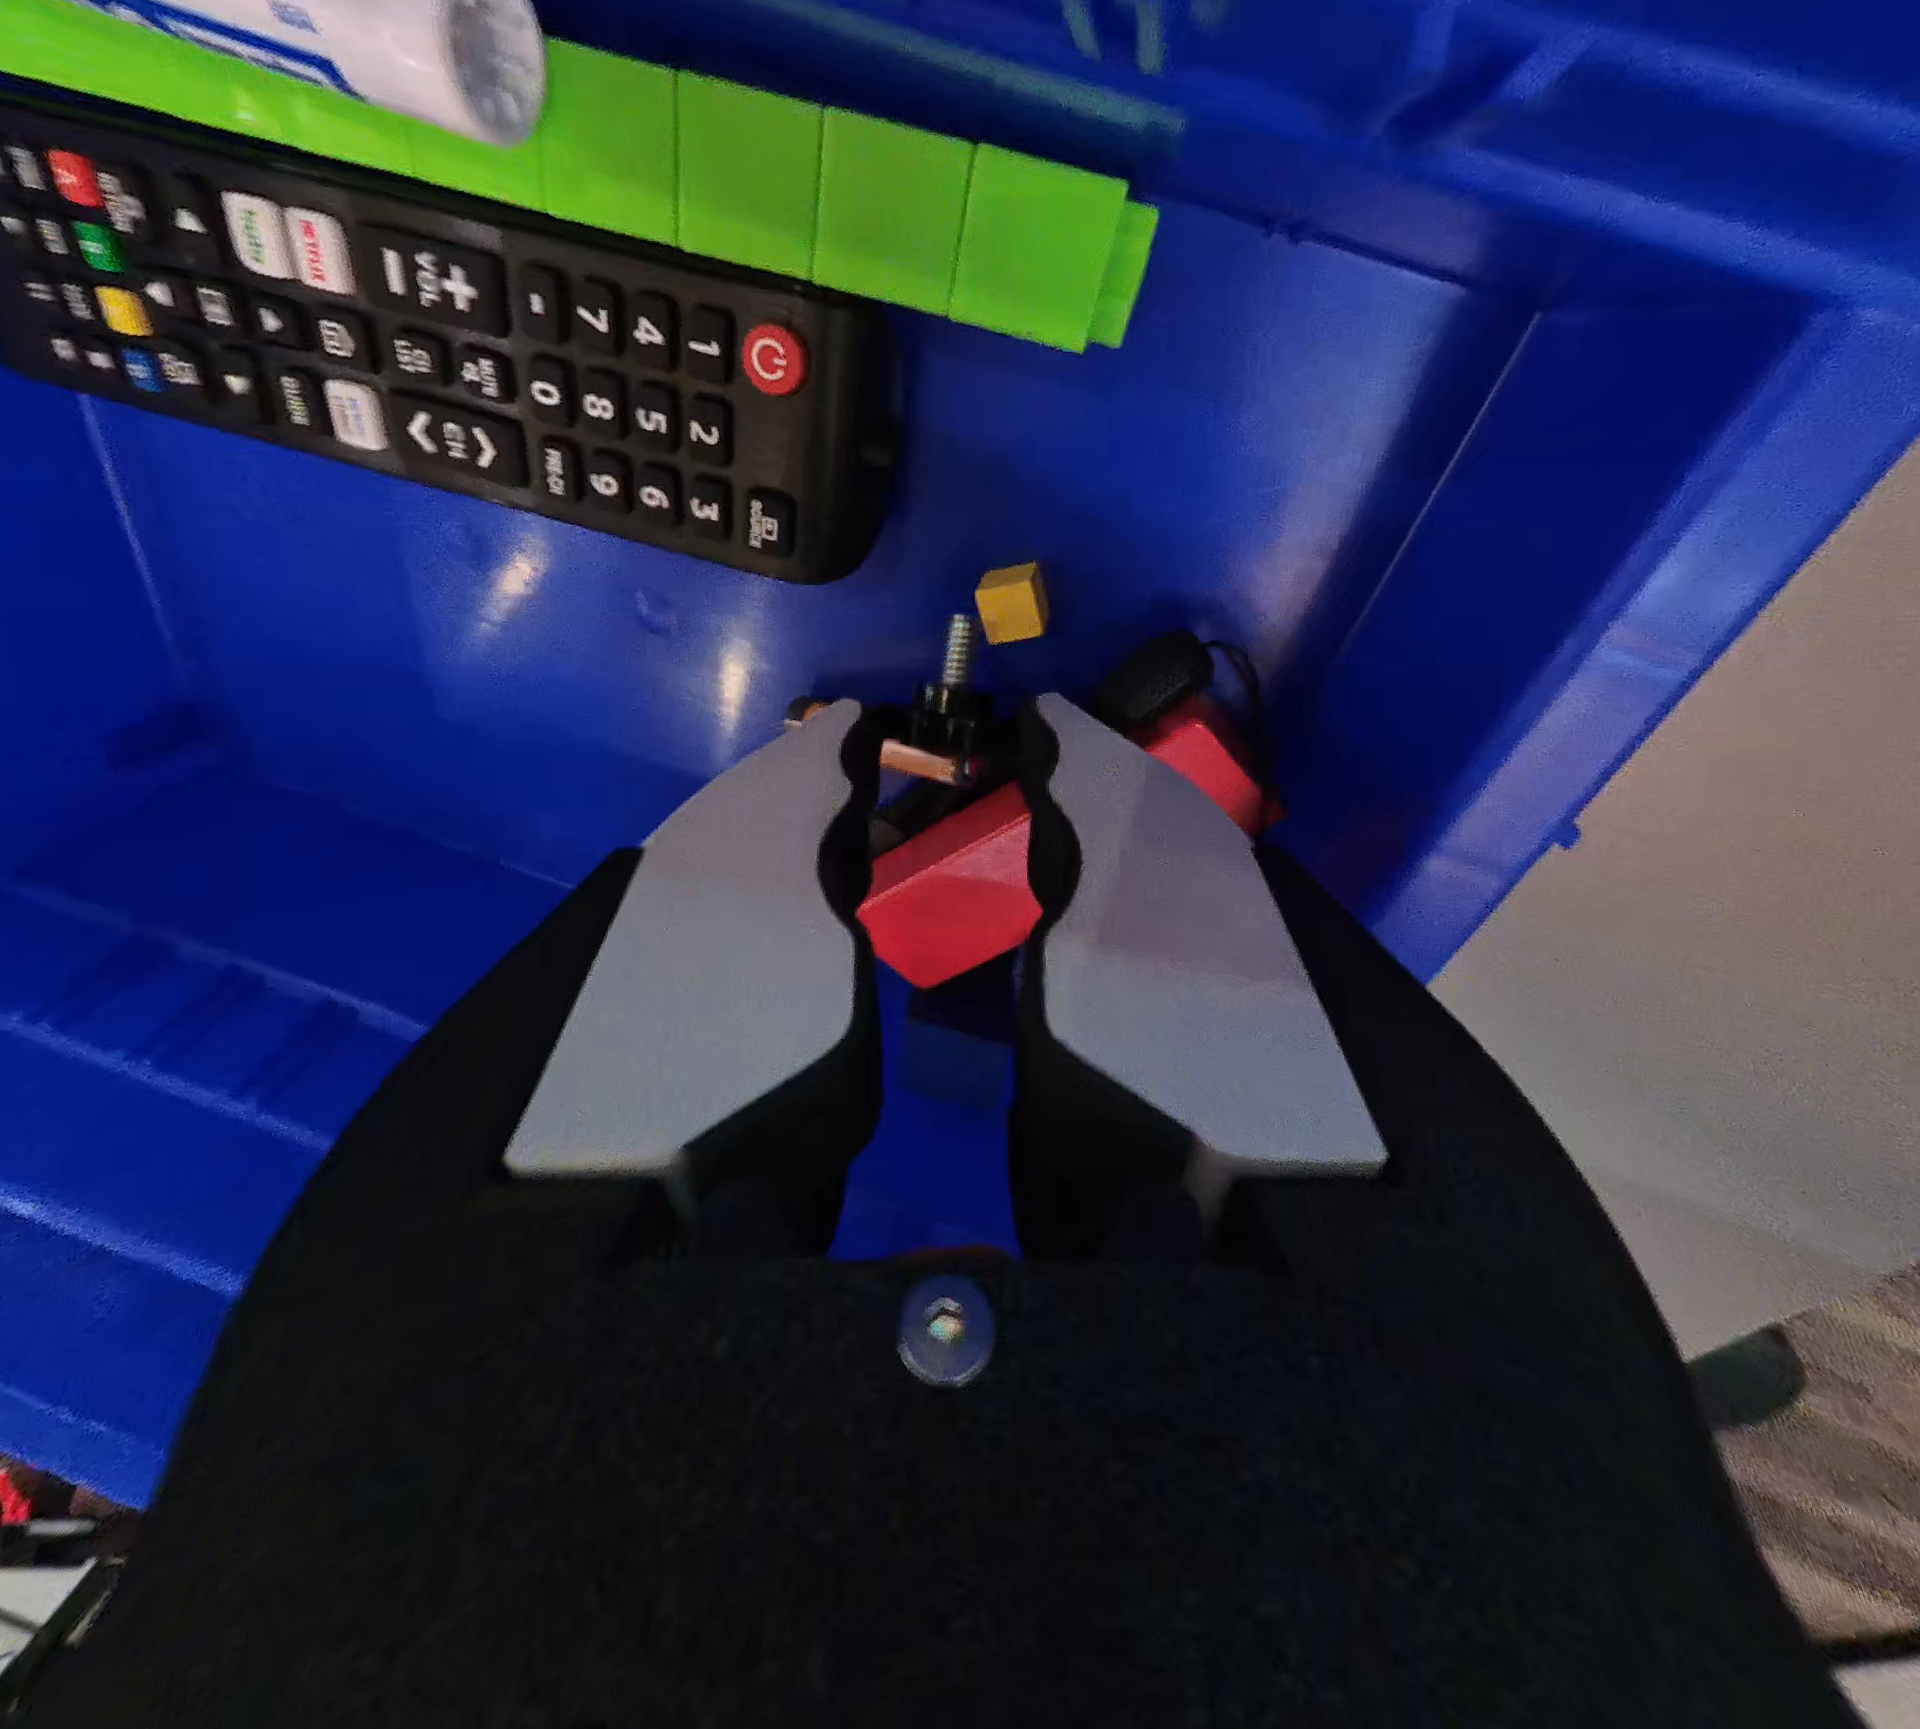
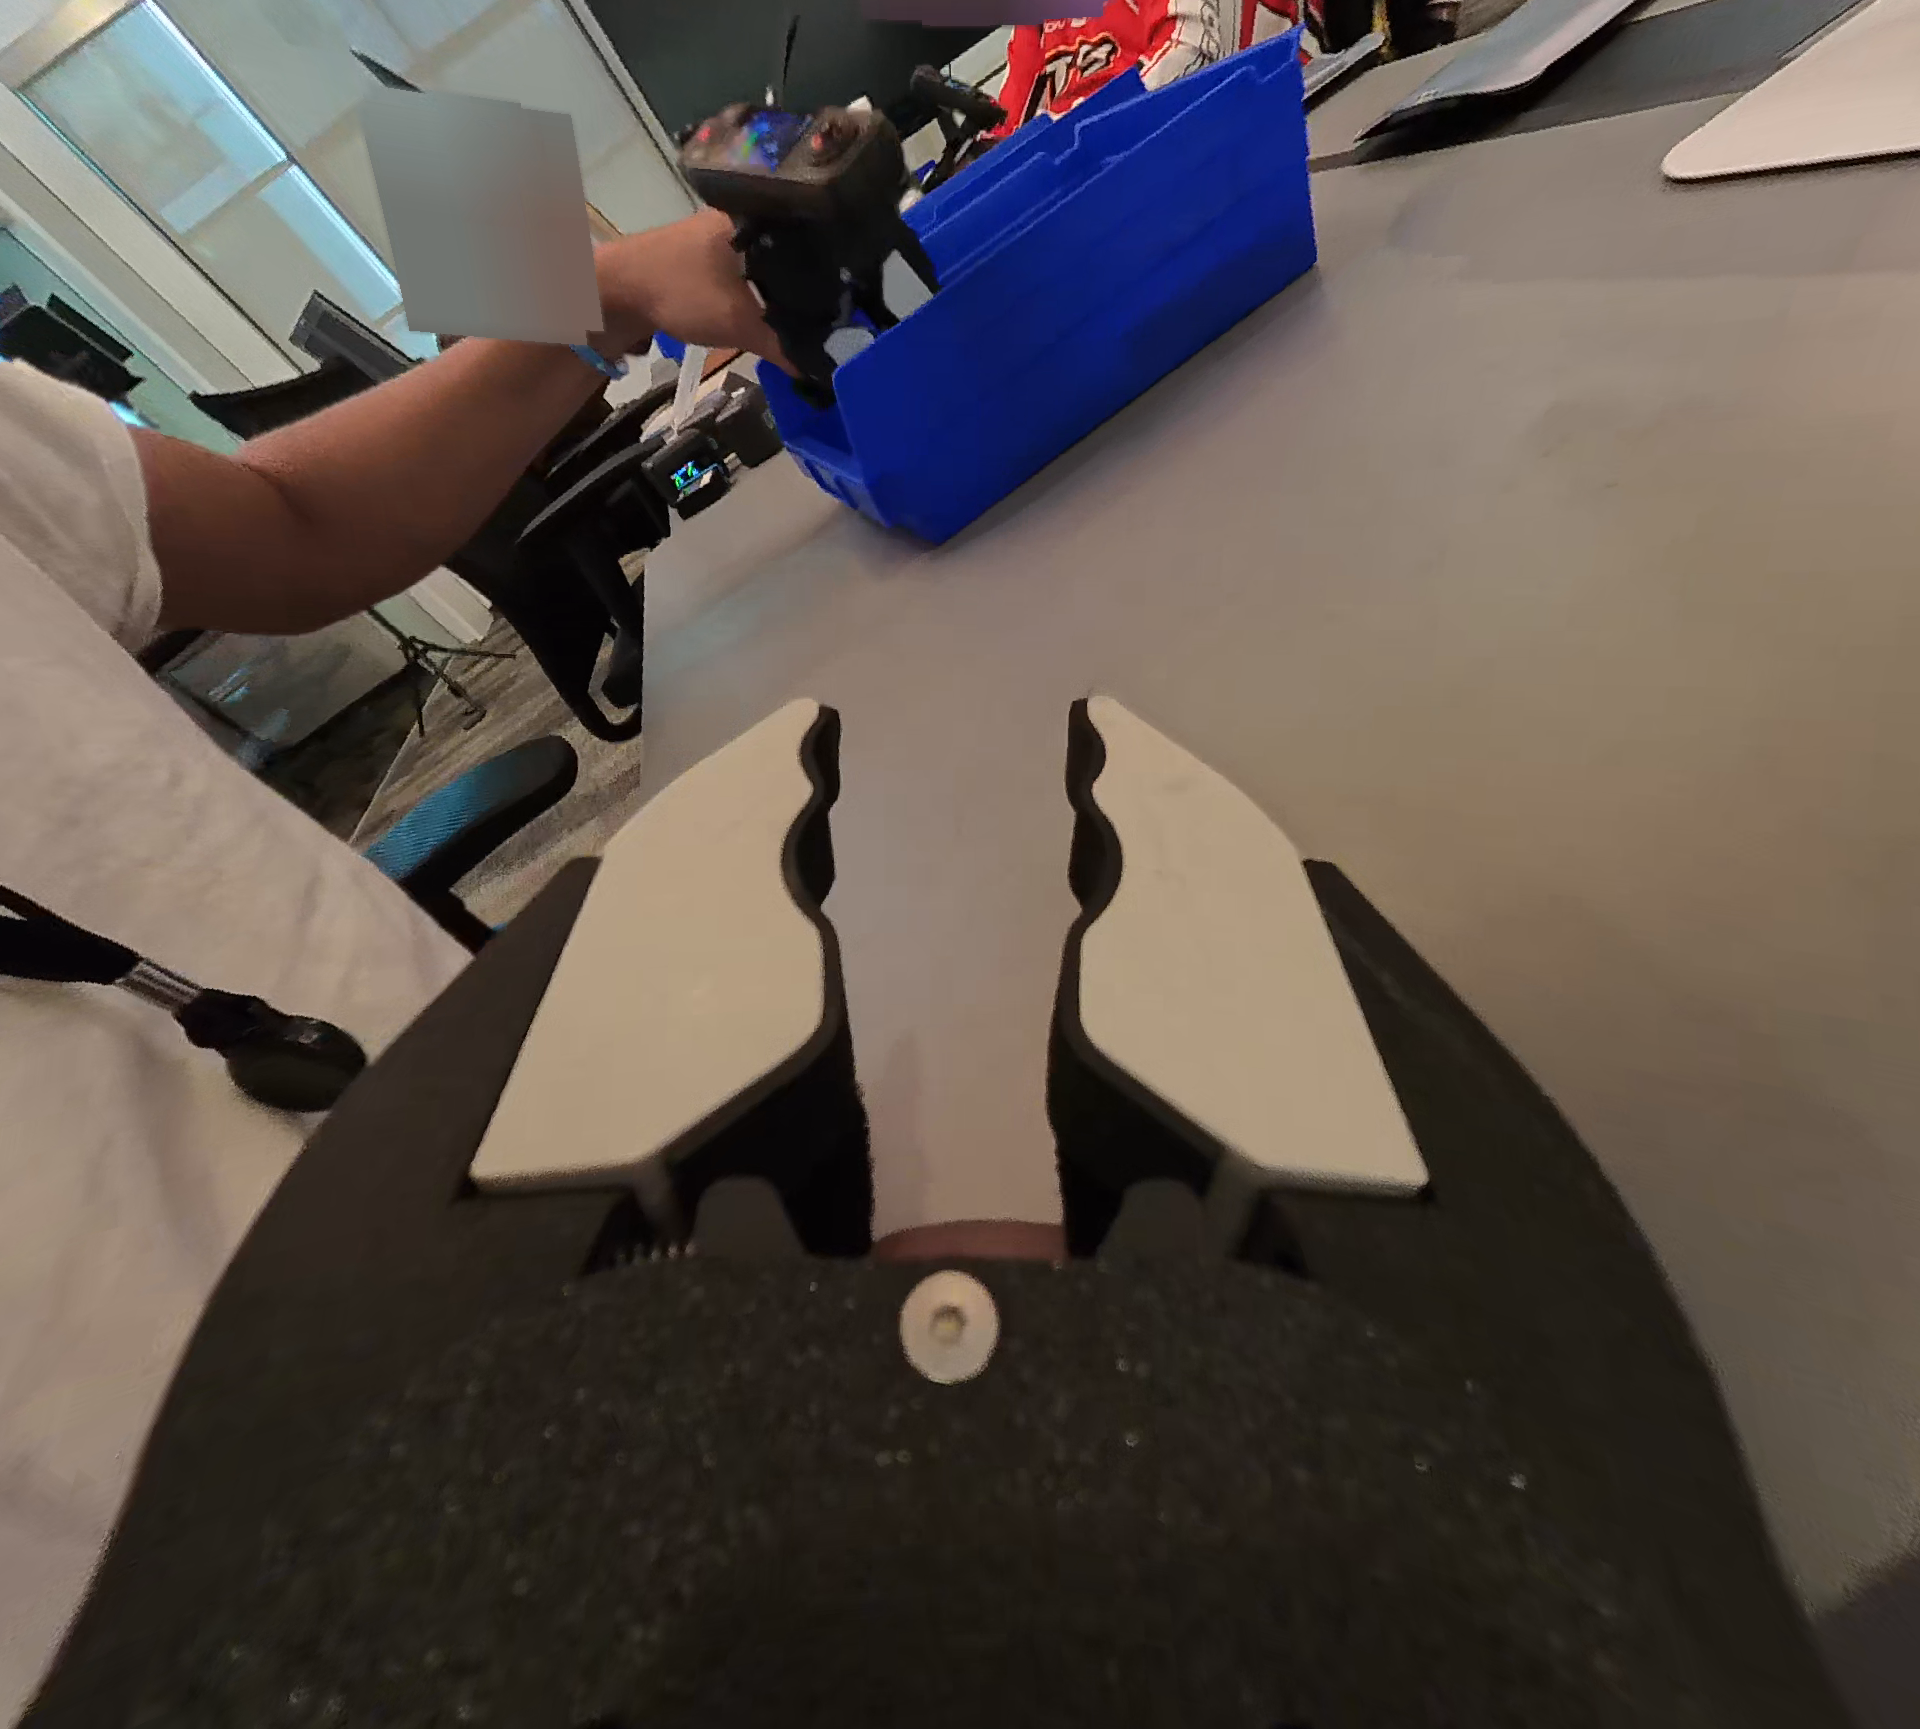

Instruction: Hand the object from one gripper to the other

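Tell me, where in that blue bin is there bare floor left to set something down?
Bare floor in the blue bin lies below the remote, left of the left gripper. Crowded: the corner by the red block, screw and yellow cube. Outside, the grey table is open.

Surface finishes observed inside and around bin.
Blue bin (image 1: 1351, 391) was glossy moulded plastic; remote (image 1: 457, 349) black plastic, matt; screw (image 1: 958, 645) bright threaded metal; table (image 2: 1507, 588) smooth, matt grey.

Bright indoor light; glare on blue bin (image 1: 623, 640) (edges blurred, fisheye-warped).
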`<state>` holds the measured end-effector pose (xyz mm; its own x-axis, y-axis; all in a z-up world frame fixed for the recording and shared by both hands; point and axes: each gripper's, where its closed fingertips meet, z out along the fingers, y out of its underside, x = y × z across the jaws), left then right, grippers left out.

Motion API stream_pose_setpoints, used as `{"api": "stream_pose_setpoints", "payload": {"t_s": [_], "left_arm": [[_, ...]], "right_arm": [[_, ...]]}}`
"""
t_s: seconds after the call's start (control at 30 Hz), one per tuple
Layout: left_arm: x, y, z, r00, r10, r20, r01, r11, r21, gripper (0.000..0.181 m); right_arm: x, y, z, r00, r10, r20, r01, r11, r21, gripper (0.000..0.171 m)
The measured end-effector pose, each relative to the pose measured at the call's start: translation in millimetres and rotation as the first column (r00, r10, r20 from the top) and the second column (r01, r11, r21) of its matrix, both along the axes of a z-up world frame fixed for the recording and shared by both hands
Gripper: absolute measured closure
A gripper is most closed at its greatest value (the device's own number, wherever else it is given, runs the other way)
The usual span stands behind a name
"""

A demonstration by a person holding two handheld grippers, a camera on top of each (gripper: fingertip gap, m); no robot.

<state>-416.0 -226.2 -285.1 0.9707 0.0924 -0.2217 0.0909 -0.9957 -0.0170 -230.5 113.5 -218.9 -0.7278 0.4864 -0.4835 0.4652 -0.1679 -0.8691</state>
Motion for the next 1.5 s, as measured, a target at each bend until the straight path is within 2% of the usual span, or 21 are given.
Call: {"api": "stream_pose_setpoints", "payload": {"t_s": [0.13, 0.23, 0.3, 0.4, 0.53, 0.63, 0.7, 0.77, 0.9, 1.0, 1.07, 1.13, 1.23, 1.3, 1.37, 1.4, 1.43, 1.5], "left_arm": [[-6, 23, 29, 0.99, 0.036, -0.138, -0.019, 0.992, 0.121, 0.156], [-13, 61, 79, 0.947, 0.131, -0.292, -0.014, 0.93, 0.368, 0.156], [-8, 91, 119, 0.913, 0.218, -0.344, 0.021, 0.819, 0.573, 0.156], [24, 143, 162, 0.912, 0.248, -0.327, 0.133, 0.575, 0.807, 0.156], [79, 208, 166, 0.92, 0.138, -0.368, 0.282, 0.42, 0.863, 0.156], [115, 240, 168, 0.917, 0.089, -0.388, 0.339, 0.333, 0.88, 0.157], [132, 253, 168, 0.917, 0.051, -0.397, 0.365, 0.301, 0.881, 0.157], [145, 263, 164, 0.914, 0.005, -0.406, 0.387, 0.29, 0.875, 0.156], [157, 273, 152, 0.896, -0.049, -0.44, 0.434, 0.299, 0.85, 0.156], [160, 278, 143, 0.886, -0.055, -0.461, 0.454, 0.318, 0.832, 0.156], [160, 281, 140, 0.877, -0.055, -0.477, 0.467, 0.328, 0.821, 0.156], [155, 280, 134, 0.871, -0.045, -0.489, 0.47, 0.367, 0.803, 0.156], [144, 275, 121, 0.89, 0.022, -0.456, 0.407, 0.416, 0.813, 0.154], [137, 266, 113, 0.907, 0.101, -0.408, 0.329, 0.432, 0.84, 0.152], [134, 257, 103, 0.942, 0.159, -0.295, 0.203, 0.429, 0.88, 0.155], [135, 254, 96, 0.962, 0.182, -0.204, 0.115, 0.409, 0.905, 0.157], [135, 252, 89, 0.975, 0.201, -0.097, 0.013, 0.383, 0.924, 0.157], [137, 252, 76, 0.973, 0.208, 0.096, -0.161, 0.323, 0.933, 0.151]], "right_arm": [[-4, -19, -5, 0.996, 0.093, 0.016, -0.094, 0.995, 0.026, 0.129], [-21, -35, 1, 0.986, 0.157, 0.056, -0.156, 0.987, -0.025, 0.128], [-38, -46, 12, 0.98, 0.179, 0.084, -0.173, 0.982, -0.073, 0.126], [-61, -65, 41, 0.97, 0.222, 0.102, -0.202, 0.963, -0.179, 0.123], [-71, -87, 74, 0.928, 0.359, 0.102, -0.302, 0.882, -0.362, 0.119], [-52, -95, 83, 0.817, 0.564, 0.122, -0.431, 0.737, -0.521, 0.118], [-35, -94, 89, 0.723, 0.683, 0.103, -0.489, 0.612, -0.621, 0.117], [-23, -91, 93, 0.675, 0.734, 0.072, -0.507, 0.532, -0.679, 0.118], [-14, -85, 94, 0.646, 0.762, 0.044, -0.508, 0.473, -0.72, 0.121], [-11, -82, 94, 0.639, 0.769, 0.031, -0.511, 0.454, -0.729, 0.136], [-12, -83, 88, 0.662, 0.749, 0.04, -0.52, 0.497, -0.695, 0.146], [-15, -83, 82, 0.689, 0.722, 0.058, -0.513, 0.543, -0.665, 0.147], [-29, -86, 63, 0.78, 0.615, 0.112, -0.47, 0.695, -0.543, 0.146], [-49, -80, 37, 0.881, 0.454, 0.13, -0.388, 0.852, -0.351, 0.147], [-76, -62, 9, 0.975, 0.208, 0.078, -0.205, 0.977, -0.051, 0.146], [-89, -48, 0, 0.996, 0.086, -0.018, -0.083, 0.988, 0.129, 0.146], [-99, -35, -5, 0.989, 0.008, -0.146, 0.037, 0.952, 0.302, 0.146], [-109, -19, -4, 0.923, -0.04, -0.382, 0.256, 0.805, 0.535, 0.146]]}}
